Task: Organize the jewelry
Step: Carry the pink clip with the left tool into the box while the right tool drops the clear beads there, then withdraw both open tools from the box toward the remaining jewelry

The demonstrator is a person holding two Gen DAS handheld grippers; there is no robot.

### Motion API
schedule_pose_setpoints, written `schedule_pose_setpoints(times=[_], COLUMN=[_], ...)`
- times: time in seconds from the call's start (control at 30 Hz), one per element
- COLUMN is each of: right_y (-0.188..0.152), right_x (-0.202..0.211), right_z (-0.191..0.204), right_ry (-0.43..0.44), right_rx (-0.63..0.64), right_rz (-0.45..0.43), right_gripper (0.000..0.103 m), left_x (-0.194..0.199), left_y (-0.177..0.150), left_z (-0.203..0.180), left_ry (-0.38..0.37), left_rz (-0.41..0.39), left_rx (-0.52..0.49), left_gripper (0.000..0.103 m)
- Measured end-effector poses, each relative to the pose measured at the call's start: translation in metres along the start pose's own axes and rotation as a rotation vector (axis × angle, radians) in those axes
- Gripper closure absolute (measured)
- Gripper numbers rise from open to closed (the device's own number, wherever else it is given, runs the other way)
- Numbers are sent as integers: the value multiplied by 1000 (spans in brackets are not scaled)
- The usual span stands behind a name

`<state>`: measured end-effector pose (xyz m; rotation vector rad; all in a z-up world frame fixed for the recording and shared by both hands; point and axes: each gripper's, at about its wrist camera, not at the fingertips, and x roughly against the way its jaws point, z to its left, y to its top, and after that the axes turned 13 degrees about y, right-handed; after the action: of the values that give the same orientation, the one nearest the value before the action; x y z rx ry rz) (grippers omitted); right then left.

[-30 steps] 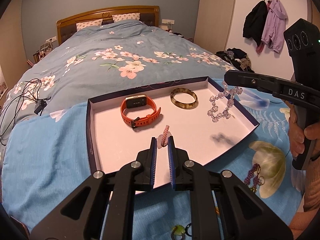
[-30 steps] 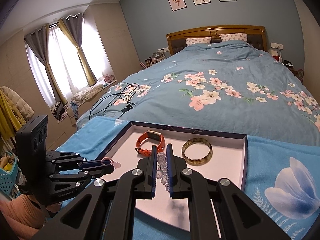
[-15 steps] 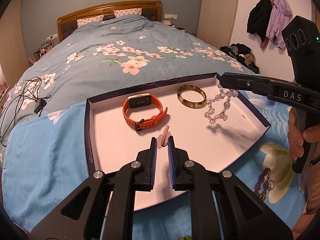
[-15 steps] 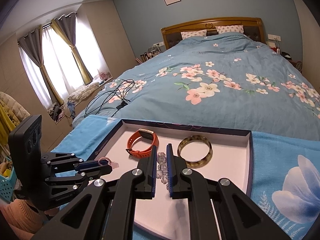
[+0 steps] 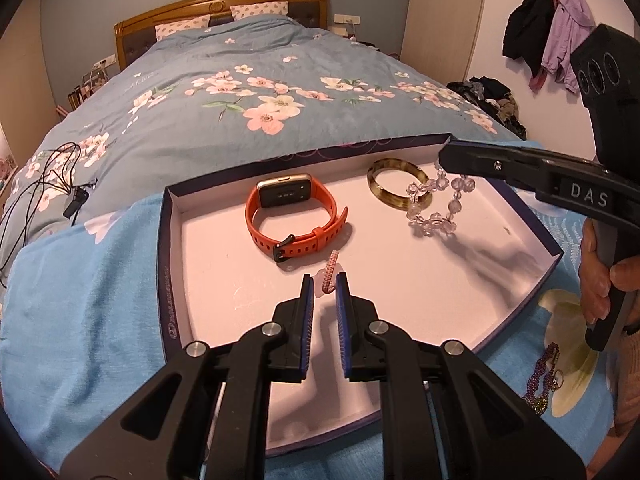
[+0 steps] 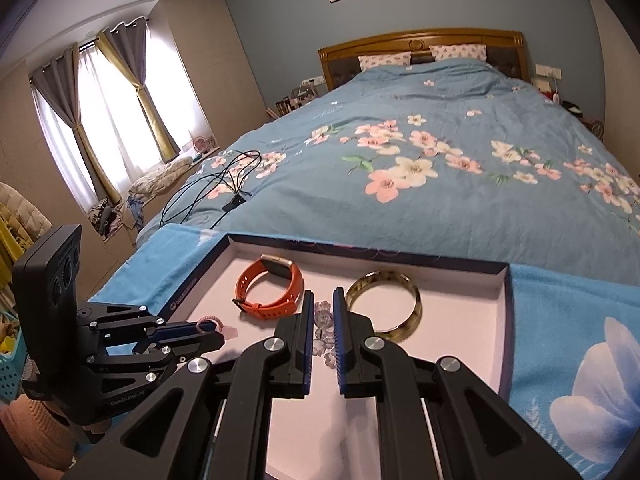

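A shallow tray [image 5: 172, 248] is laid on the bed [image 5: 240, 92]. Inside it lie an orange watch [image 5: 296, 220] and an amber bangle [image 5: 400, 184]. A clear bead bracelet [image 5: 436, 204] is pinched in the narrowly closed right gripper [image 6: 323, 322], dangling above the tray, and a pink braided ring [image 5: 330, 276] is clamped in the left gripper [image 5: 323, 286].

left gripper [image 5: 323, 280]: jaws pinched | right gripper [image 6: 323, 312]: jaws pinched

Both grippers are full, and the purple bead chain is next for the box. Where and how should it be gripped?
Take the purple bead chain at its upper strand, near the clasp end, coming straight down from above. It lies limp and flat on the blue cloth outside the box, so a top pinch across the thin strand probably suits best, jaws crosswise to its run.
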<state>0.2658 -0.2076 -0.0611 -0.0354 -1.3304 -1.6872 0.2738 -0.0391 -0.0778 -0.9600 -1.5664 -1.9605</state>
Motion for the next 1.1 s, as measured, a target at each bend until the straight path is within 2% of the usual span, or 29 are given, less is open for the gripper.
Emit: schedule_pose_setpoints(times=[0.27, 0.57, 0.7, 0.87, 0.97, 1.1], right_y=[-3, -8, -12, -18, -25, -37], right_x=[-10, -8, 0, 14, 27, 47], right_z=[-7, -11, -11, -5, 2, 16], right_ry=[10, -20, -23, -13, 3, 26], right_rx=[-23, -43, -45, -42, -24, 15], right_rz=[33, 54, 46, 35, 26, 24], right_gripper=[95, 92, 84, 80, 71, 68], left_x=[-12, -25, -31, -27, -16, 12], left_y=[4, 9, 12, 12, 11, 5], left_z=[2, 0, 1, 4, 8, 14], left_ry=[-4, -5, 0, 11, 46, 76], left_rz=[25, 57, 69, 57, 25, -39], left_rx=[11, 8, 17, 27, 31, 32], left_gripper=[92, 91, 91, 79, 68, 63])
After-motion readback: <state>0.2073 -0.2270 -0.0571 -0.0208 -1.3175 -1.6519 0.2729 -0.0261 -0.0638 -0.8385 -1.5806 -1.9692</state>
